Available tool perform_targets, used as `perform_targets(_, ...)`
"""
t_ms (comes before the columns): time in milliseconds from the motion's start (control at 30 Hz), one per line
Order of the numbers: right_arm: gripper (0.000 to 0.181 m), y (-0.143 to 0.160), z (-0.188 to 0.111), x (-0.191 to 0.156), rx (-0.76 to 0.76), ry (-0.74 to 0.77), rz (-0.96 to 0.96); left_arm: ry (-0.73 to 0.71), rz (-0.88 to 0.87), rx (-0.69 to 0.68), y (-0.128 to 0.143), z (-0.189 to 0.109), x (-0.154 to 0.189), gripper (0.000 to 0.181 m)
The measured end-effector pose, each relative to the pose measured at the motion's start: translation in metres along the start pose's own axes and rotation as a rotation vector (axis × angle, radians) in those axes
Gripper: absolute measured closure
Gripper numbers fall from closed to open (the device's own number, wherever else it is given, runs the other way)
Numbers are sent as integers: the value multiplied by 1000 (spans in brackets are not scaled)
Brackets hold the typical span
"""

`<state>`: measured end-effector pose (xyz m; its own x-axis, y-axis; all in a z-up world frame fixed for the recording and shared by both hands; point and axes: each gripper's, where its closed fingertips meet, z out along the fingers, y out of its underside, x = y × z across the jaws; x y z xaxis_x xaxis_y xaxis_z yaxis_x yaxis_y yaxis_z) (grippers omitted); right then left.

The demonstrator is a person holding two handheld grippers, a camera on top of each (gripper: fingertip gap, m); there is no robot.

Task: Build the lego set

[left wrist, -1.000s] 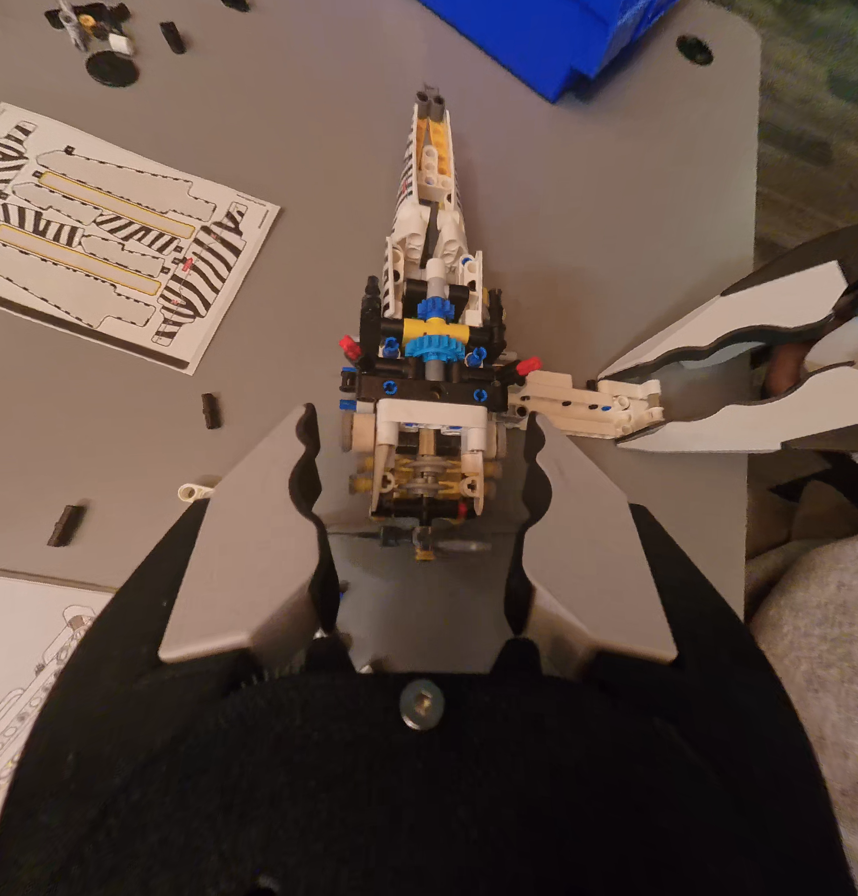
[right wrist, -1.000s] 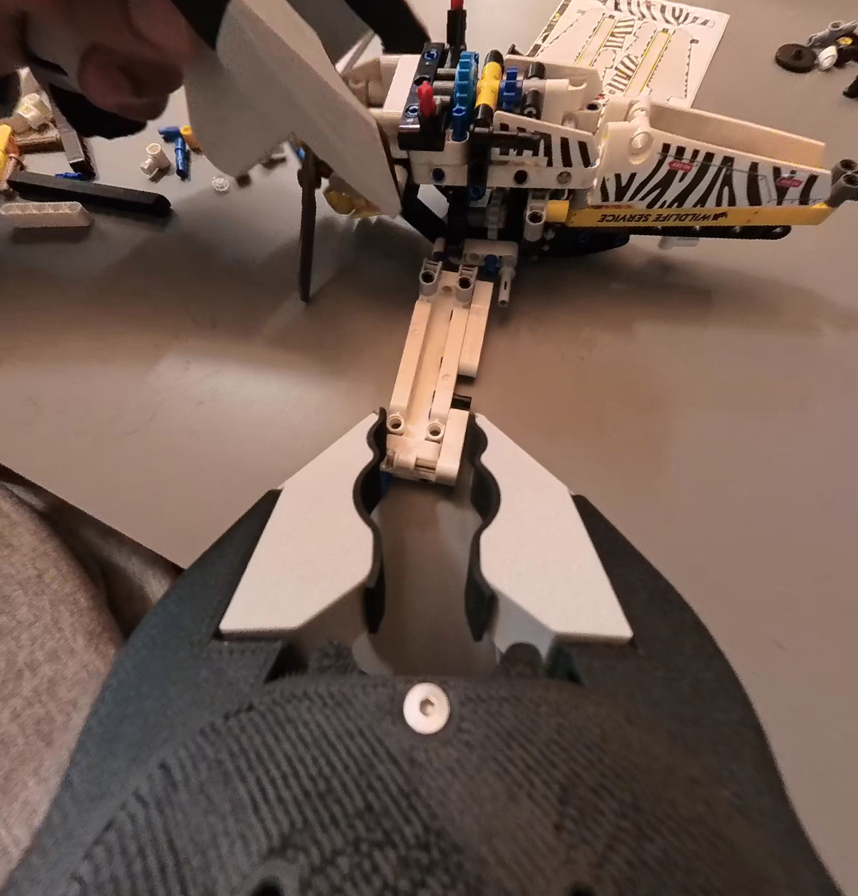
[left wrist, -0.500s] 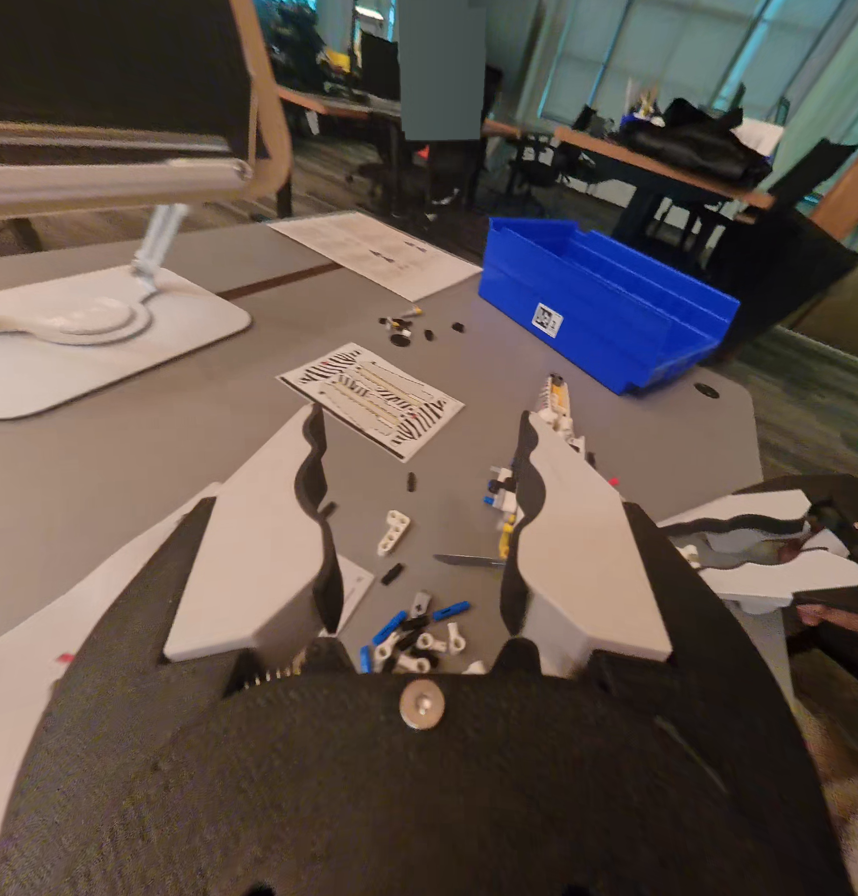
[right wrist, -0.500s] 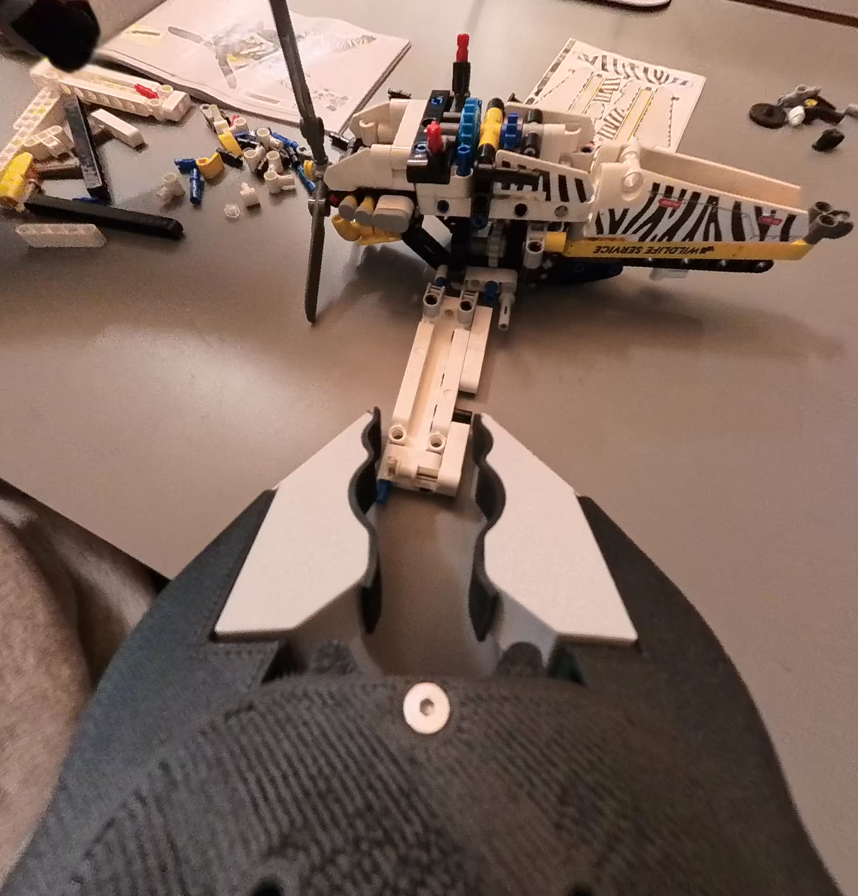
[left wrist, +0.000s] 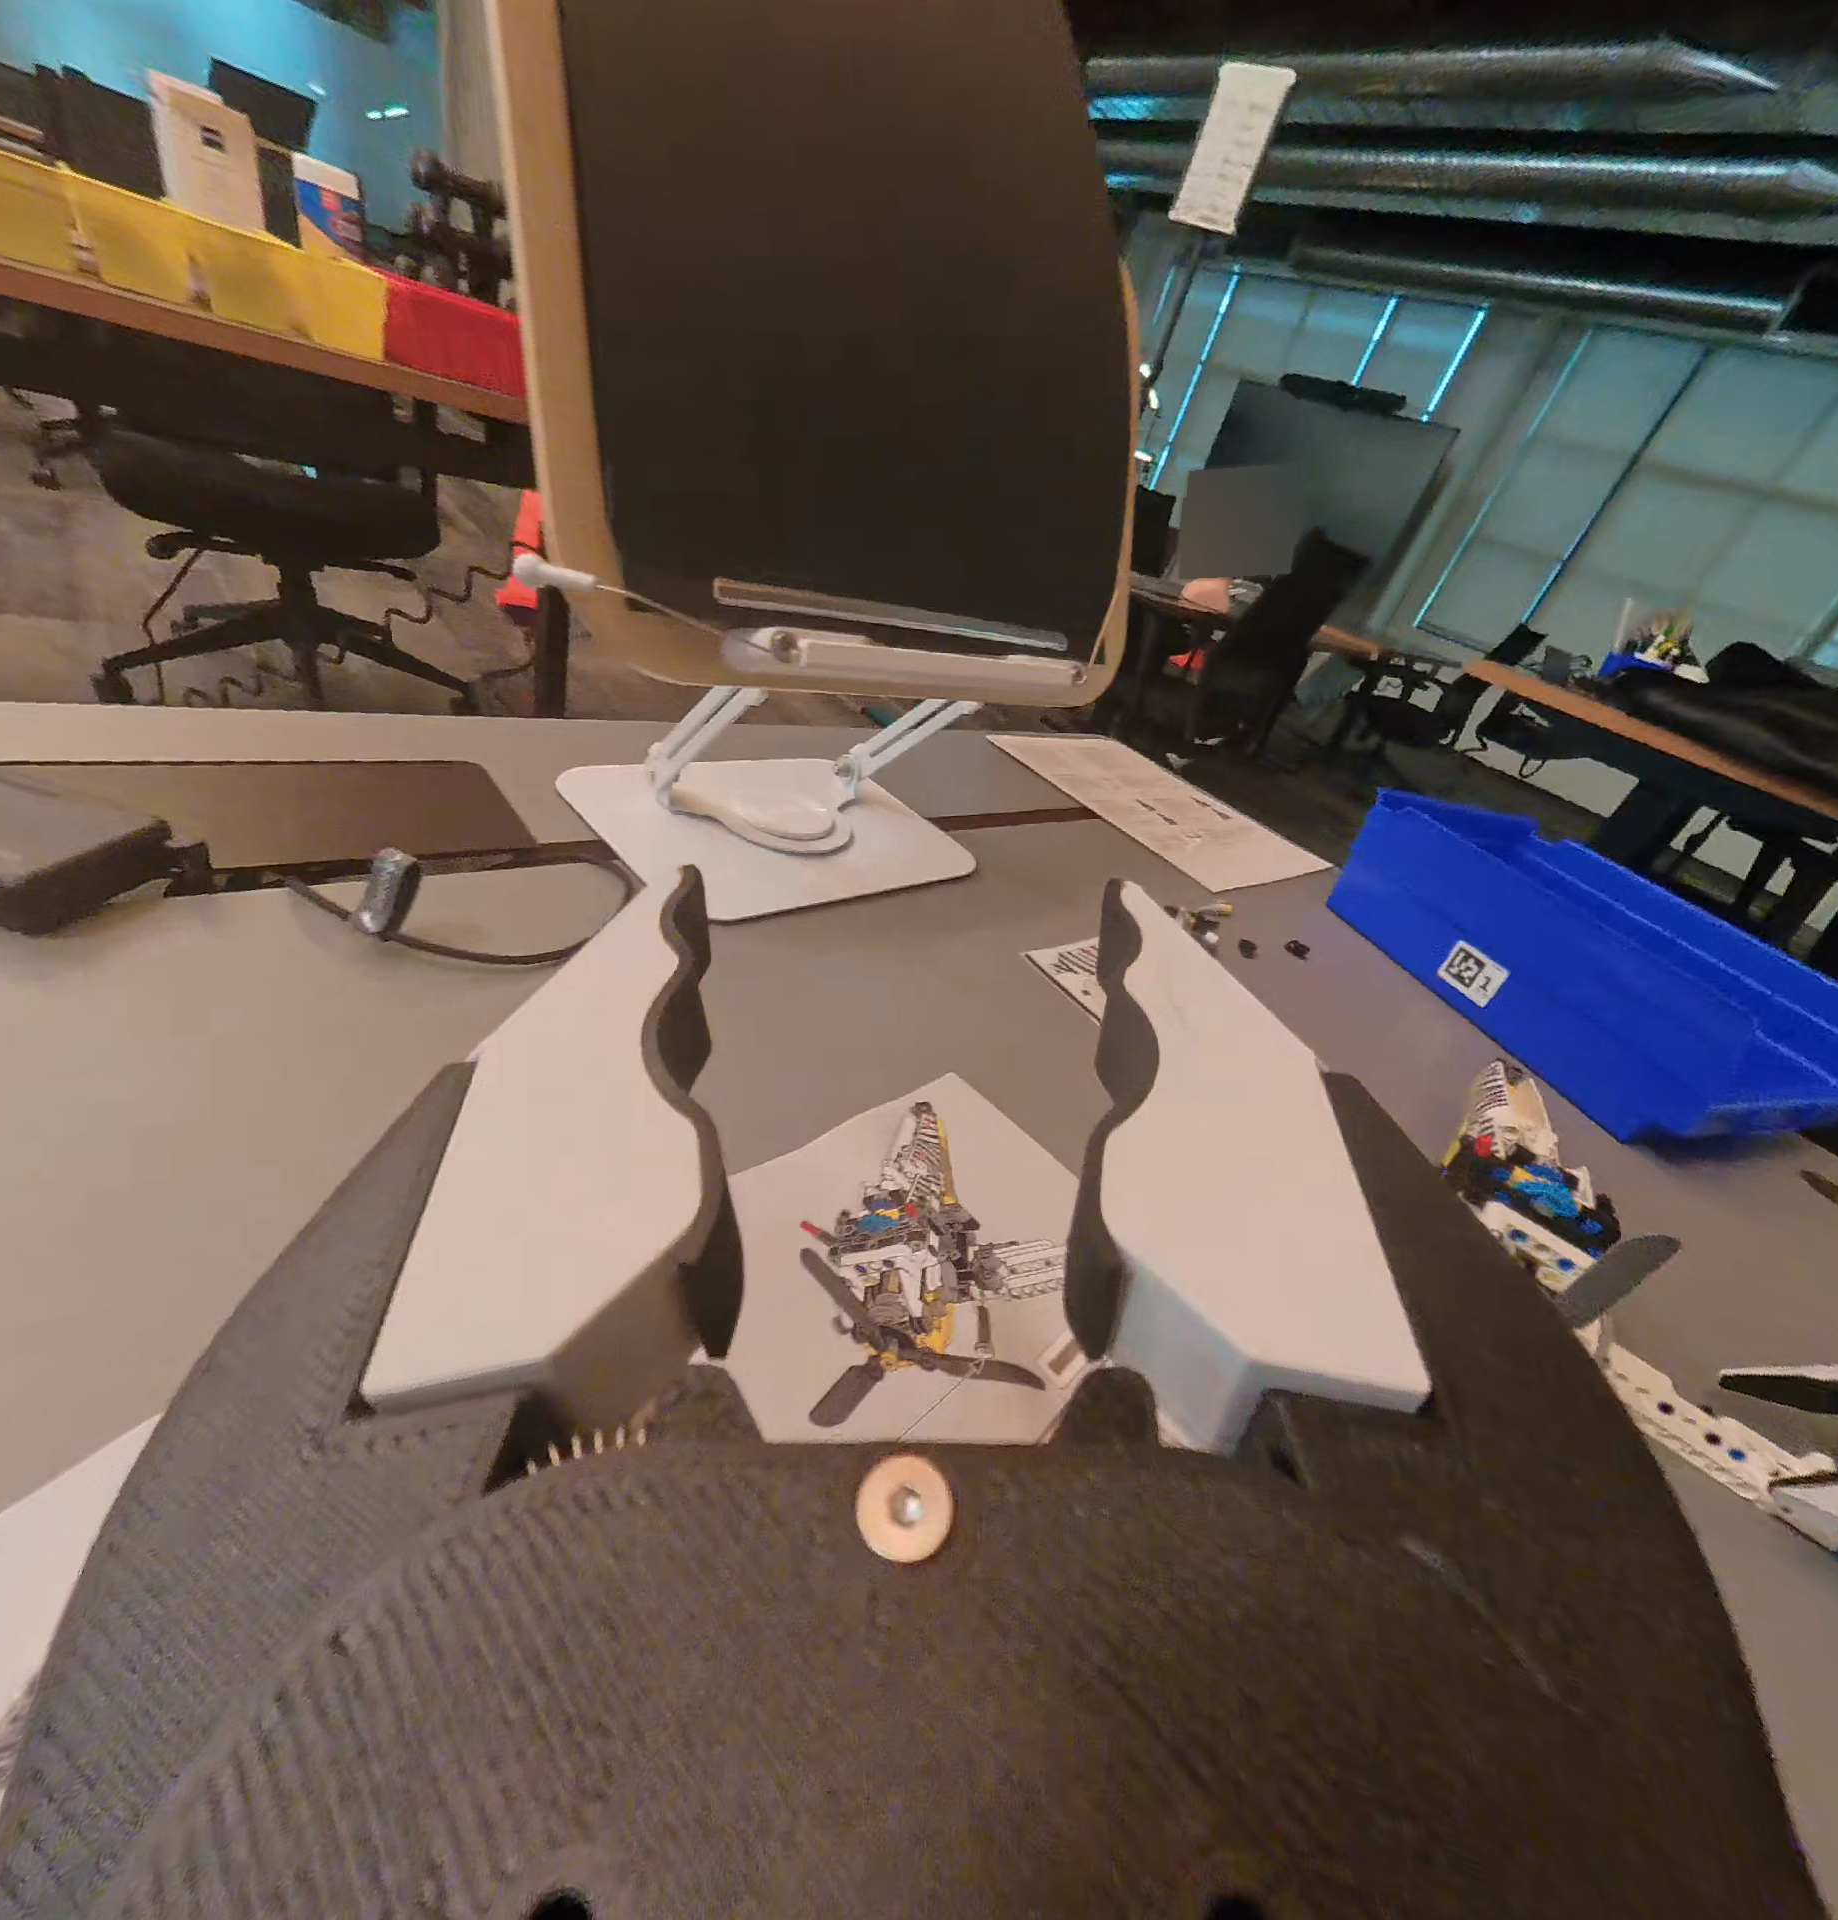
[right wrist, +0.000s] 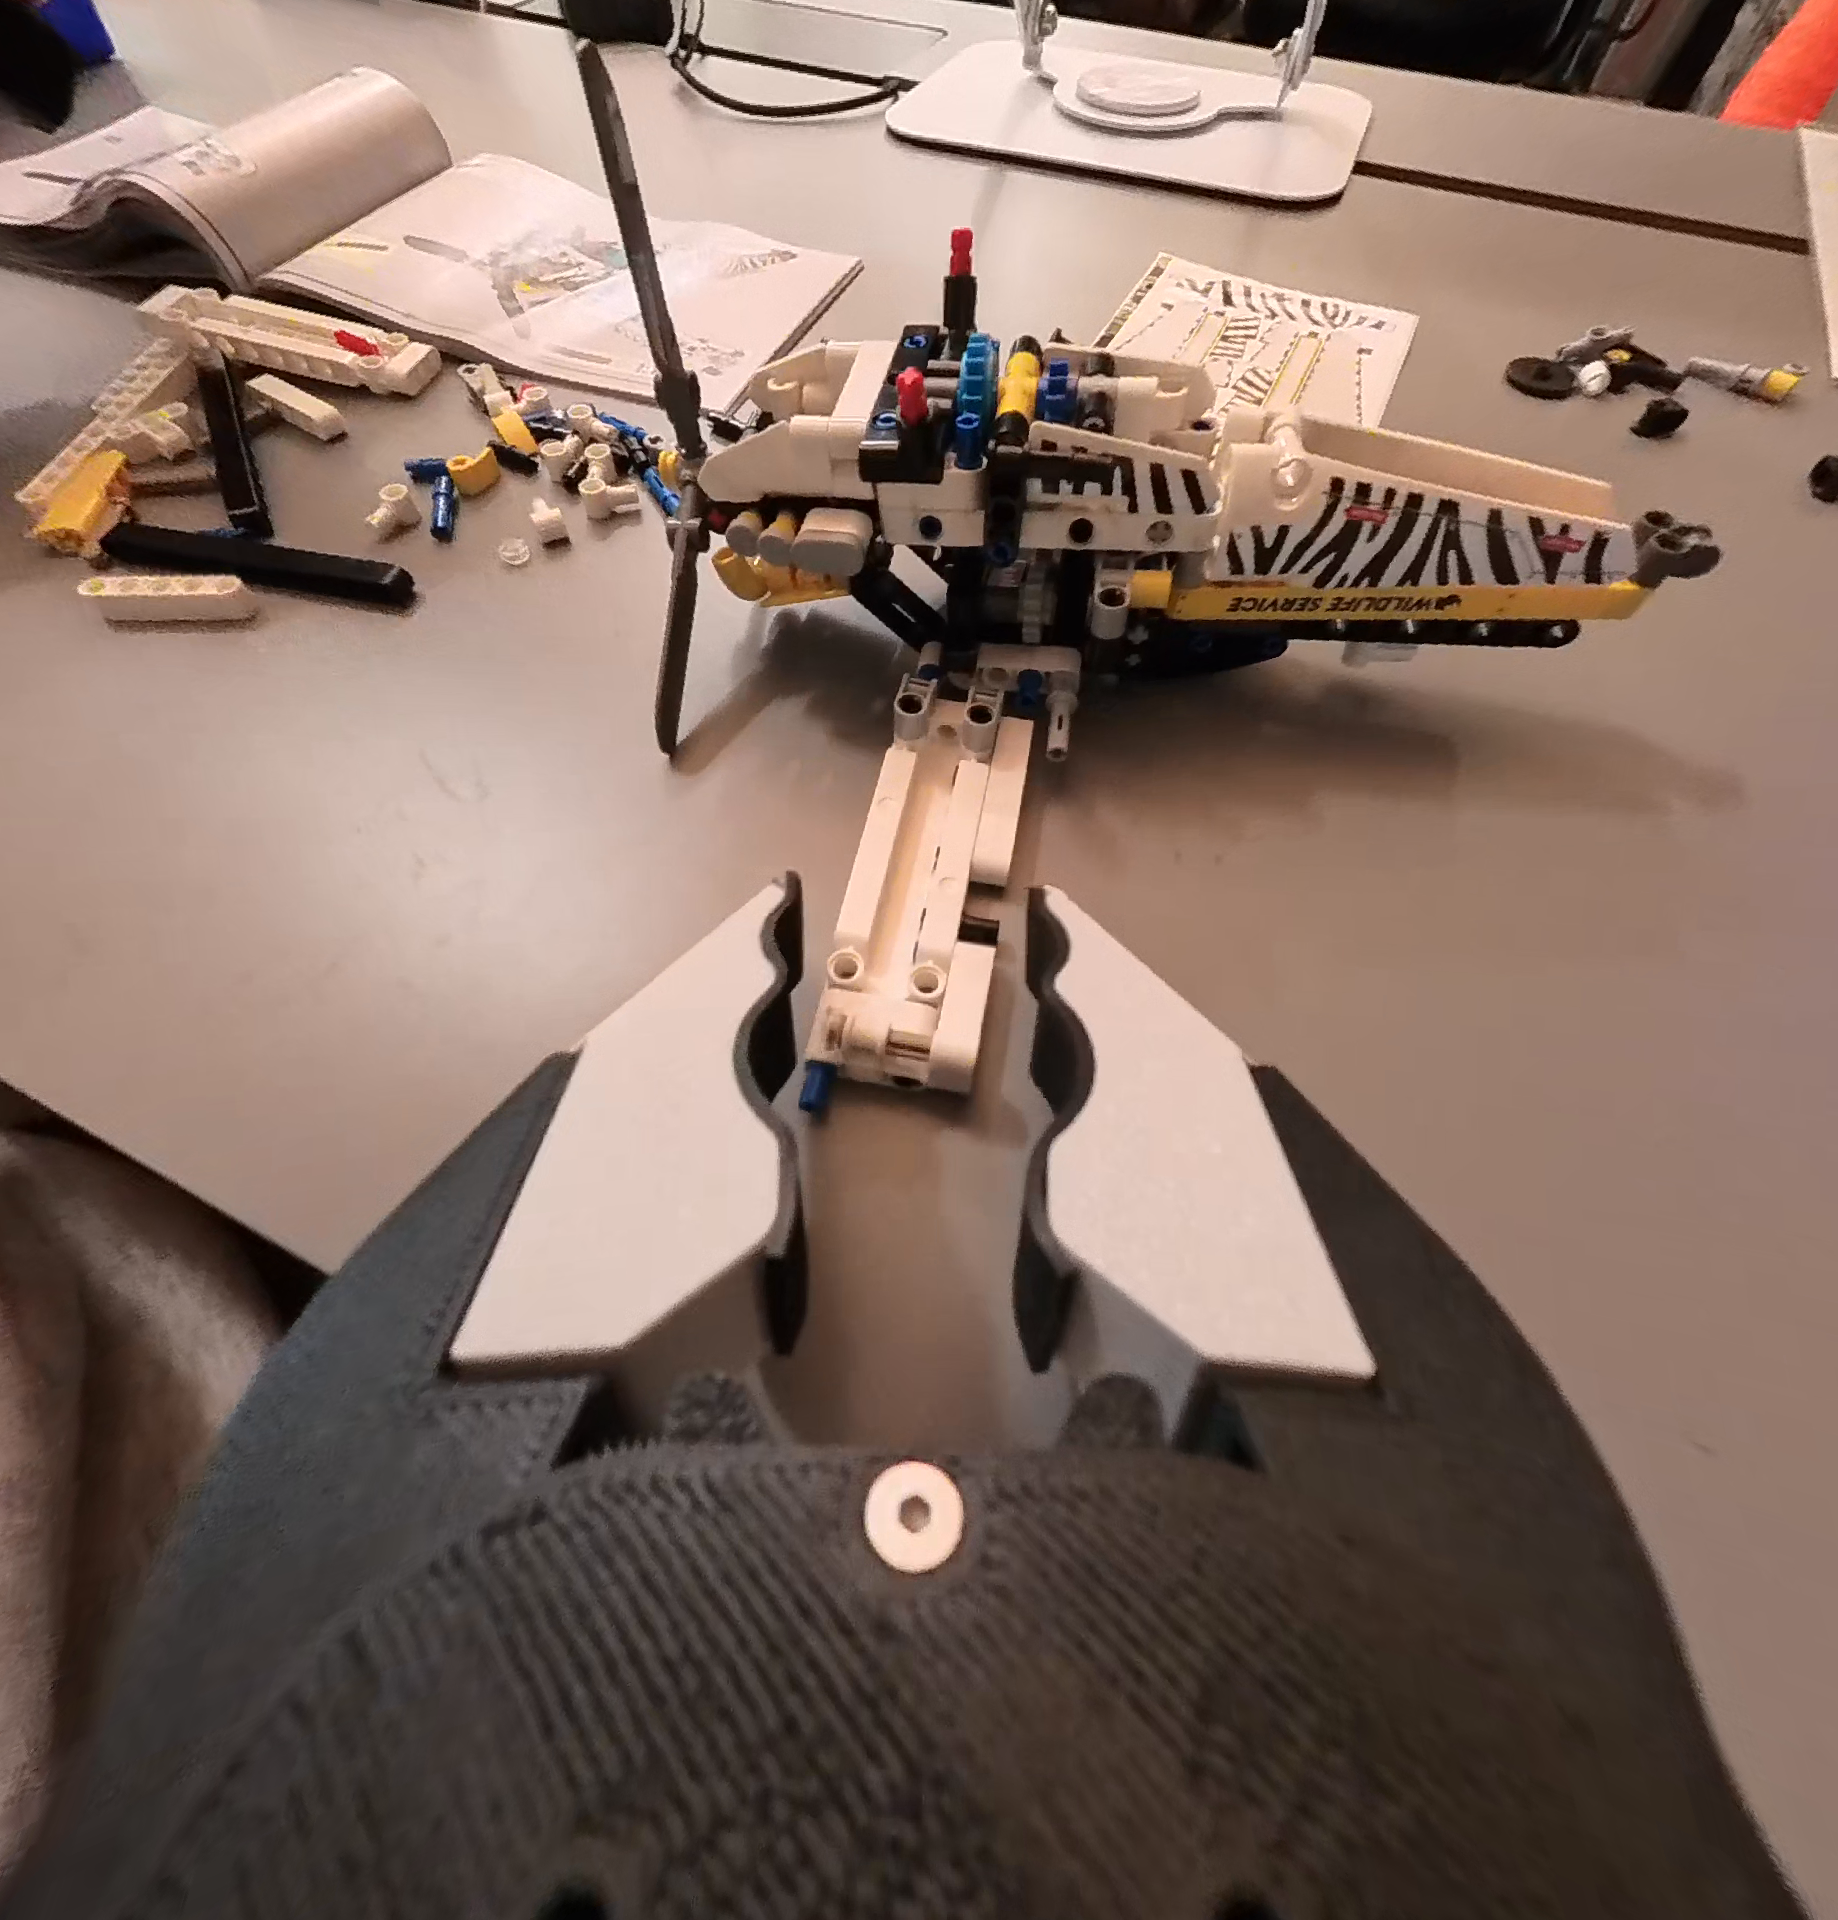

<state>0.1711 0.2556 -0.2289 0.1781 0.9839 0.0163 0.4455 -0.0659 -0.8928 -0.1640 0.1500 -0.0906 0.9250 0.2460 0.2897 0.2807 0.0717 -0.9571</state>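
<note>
Item: white wing [right wrist: 925, 914] on the plane model [right wrist: 1102, 499], lying between our right gripper [right wrist: 910, 904]'s parted, untouching jaws; our left gripper [left wrist: 899, 894] hangs open, empty; we advise bracing the fuselage before pressing.

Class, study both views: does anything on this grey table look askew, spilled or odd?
Nothing looks damaged. The zebra-striped white and yellow Lego plane rests on the grey table, one white wing between the open right gripper. Small loose pieces lie scattered by the open booklet.

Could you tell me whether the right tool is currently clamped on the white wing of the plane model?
No, the right tool is open, with visible gaps between its fingers and the white wing.
</note>
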Motion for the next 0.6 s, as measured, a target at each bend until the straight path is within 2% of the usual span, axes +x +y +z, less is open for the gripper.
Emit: perform_targets(600, 145, -2, -1, 3, 28, 11, 5, 26, -35, -11, 9, 5, 6, 108)
